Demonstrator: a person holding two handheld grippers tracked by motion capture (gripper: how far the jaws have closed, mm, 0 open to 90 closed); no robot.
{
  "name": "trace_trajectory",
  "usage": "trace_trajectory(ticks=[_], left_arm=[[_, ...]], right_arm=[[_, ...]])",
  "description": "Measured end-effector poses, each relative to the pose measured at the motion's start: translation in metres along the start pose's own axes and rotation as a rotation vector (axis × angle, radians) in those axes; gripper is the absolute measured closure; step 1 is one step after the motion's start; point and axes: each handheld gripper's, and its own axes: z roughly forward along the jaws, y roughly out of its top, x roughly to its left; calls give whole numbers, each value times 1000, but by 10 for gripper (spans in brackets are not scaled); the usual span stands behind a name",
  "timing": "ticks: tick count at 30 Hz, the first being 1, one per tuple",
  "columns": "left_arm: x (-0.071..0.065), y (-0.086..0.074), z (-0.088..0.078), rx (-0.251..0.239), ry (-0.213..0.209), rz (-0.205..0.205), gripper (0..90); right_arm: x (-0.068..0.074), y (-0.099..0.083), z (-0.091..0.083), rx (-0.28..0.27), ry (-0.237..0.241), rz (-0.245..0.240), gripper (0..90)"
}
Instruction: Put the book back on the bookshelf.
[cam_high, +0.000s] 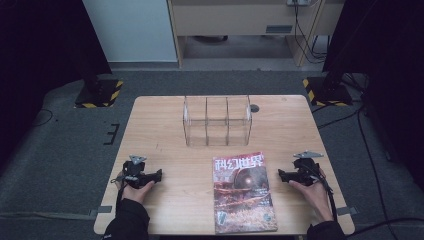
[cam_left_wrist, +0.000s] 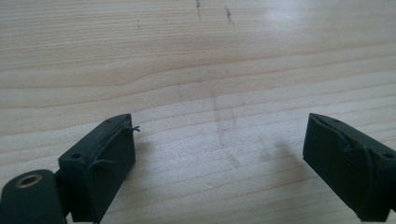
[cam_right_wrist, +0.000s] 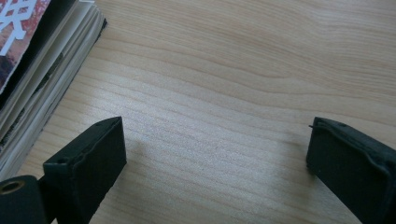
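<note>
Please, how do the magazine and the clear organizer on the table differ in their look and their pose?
The magazine lies flat near the front edge; the clear organizer stands upright farther back. The magazine is opaque, with a reddish printed cover; the organizer is see-through, so the wood shows behind it. The magazine is one closed block of pages; the organizer is split into three empty compartments. Both rest on the wooden table, untouched.
</note>
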Motion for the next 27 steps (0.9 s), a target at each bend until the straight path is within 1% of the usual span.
trace_trajectory(ticks=[2,3,5,7,8,11,13,14,16,17,23,24,26,27], left_arm=[[-2,2,-4,-29,-14,-11,94],[-2,3,-6,-36,-19,-12,97],[-5,4,-9,-49,-35,-13,104],[-8,5,-11,-52,-42,2,106],[-10,5,-11,-54,-47,8,111],[-15,6,-15,-67,-63,13,115],[-18,7,-18,-84,-69,27,118],[-21,7,-20,-92,-71,33,121],[-25,7,-22,-104,-83,40,125],[-27,7,-23,-108,-92,41,127],[-41,8,-29,-136,-121,72,136],[-44,8,-30,-141,-131,76,140],[-49,7,-32,-151,-141,86,146],[-51,7,-33,-158,-147,82,151]], right_arm=[[0,1,-4,-5,-9,5,79],[1,2,-5,-8,-3,18,78],[2,4,-8,-22,10,23,78],[3,6,-11,-37,24,36,77],[4,7,-13,-39,31,34,77],[9,8,-16,-55,40,42,86],[12,9,-19,-62,54,41,86],[13,9,-20,-68,61,30,87],[16,10,-22,-77,71,32,87],[17,10,-23,-85,78,23,87],[24,11,-30,-103,126,26,103],[24,12,-31,-109,134,24,107],[28,12,-33,-110,155,31,118],[29,12,-34,-113,164,28,124]])
